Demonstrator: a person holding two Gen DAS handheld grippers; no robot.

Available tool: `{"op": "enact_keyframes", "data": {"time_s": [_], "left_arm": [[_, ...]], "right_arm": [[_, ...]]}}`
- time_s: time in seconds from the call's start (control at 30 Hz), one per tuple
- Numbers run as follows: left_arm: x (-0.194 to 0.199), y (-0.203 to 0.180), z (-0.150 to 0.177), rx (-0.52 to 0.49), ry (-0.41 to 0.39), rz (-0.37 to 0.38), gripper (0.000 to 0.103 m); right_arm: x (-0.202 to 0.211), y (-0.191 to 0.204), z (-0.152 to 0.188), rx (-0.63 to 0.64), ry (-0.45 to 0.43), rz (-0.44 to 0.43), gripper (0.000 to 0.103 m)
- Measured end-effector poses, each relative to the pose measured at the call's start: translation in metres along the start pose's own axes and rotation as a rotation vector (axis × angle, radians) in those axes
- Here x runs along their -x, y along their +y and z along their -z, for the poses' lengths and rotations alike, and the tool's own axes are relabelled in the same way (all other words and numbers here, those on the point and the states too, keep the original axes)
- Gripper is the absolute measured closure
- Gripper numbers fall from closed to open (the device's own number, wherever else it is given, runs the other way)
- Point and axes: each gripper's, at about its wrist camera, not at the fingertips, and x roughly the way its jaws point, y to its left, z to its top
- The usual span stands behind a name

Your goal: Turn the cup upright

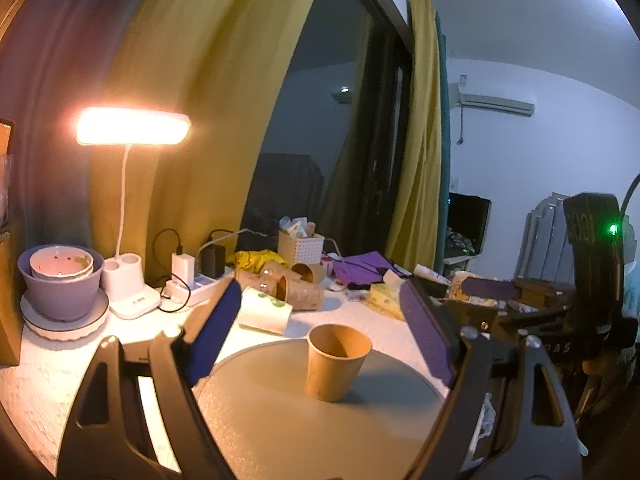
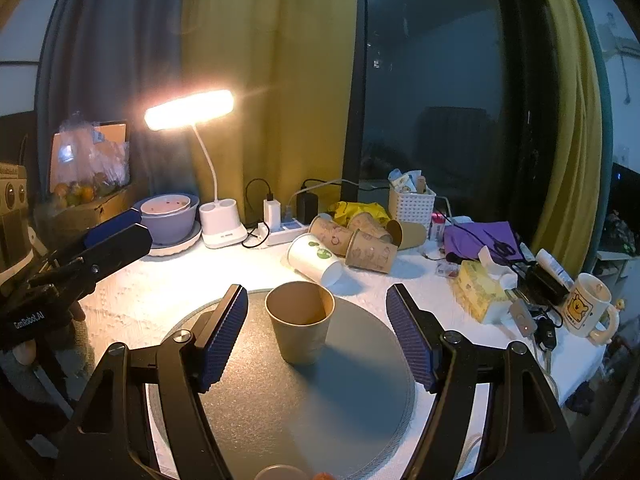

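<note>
Blue ribbed pads line the spread fingers of the right gripper [image 2: 316,328], which holds nothing and frames a brown paper cup [image 2: 300,322] standing upright, mouth up, on a round grey mat [image 2: 320,408]. From the other side, the left gripper [image 1: 320,330] is likewise splayed wide and empty, the cup between its fingers but touching neither. The mat lies on a white textured tablecloth [image 2: 160,280]. Just beyond the mat, a white paper cup [image 2: 314,258] with a green print lies on its side, touching a heap of patterned brown paper cups [image 2: 360,240], also toppled. To the right sit a yellow tissue box [image 2: 480,292] and a cream cartoon mug [image 2: 586,306]. Farther back, near the yellow curtain [image 2: 272,80], a lit white desk lamp [image 2: 190,109] glows above a lilac bowl [image 2: 170,220], beside a power strip [image 2: 282,232] with chargers plugged in, and a white lattice basket [image 2: 412,204] stands before the dark window.
</note>
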Motion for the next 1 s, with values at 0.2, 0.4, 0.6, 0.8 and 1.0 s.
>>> {"op": "enact_keyframes", "data": {"time_s": [0.2,0.4,0.6,0.8,1.0], "left_arm": [[0.0007,0.0001,-0.0003,-0.002,-0.001,-0.001,0.02],[0.0009,-0.0002,-0.0001,0.0,-0.002,-0.002,0.02],[0.0008,0.0001,-0.0001,-0.001,-0.001,-0.001,0.02],[0.0015,0.0006,-0.0003,0.0,-0.001,-0.001,0.02],[0.0004,0.0019,-0.0011,-0.004,0.002,-0.011,0.02]], "right_arm": [[-0.0002,-0.0009,0.0002,-0.001,0.0,0.001,0.028],[0.0004,-0.0028,0.0,0.0,-0.003,0.001,0.028],[0.0005,-0.002,-0.0001,-0.001,-0.002,0.002,0.028],[0.0004,-0.0019,-0.0002,-0.001,-0.002,0.003,0.028],[0.0003,-0.0017,-0.0002,-0.001,-0.002,0.002,0.028]]}}
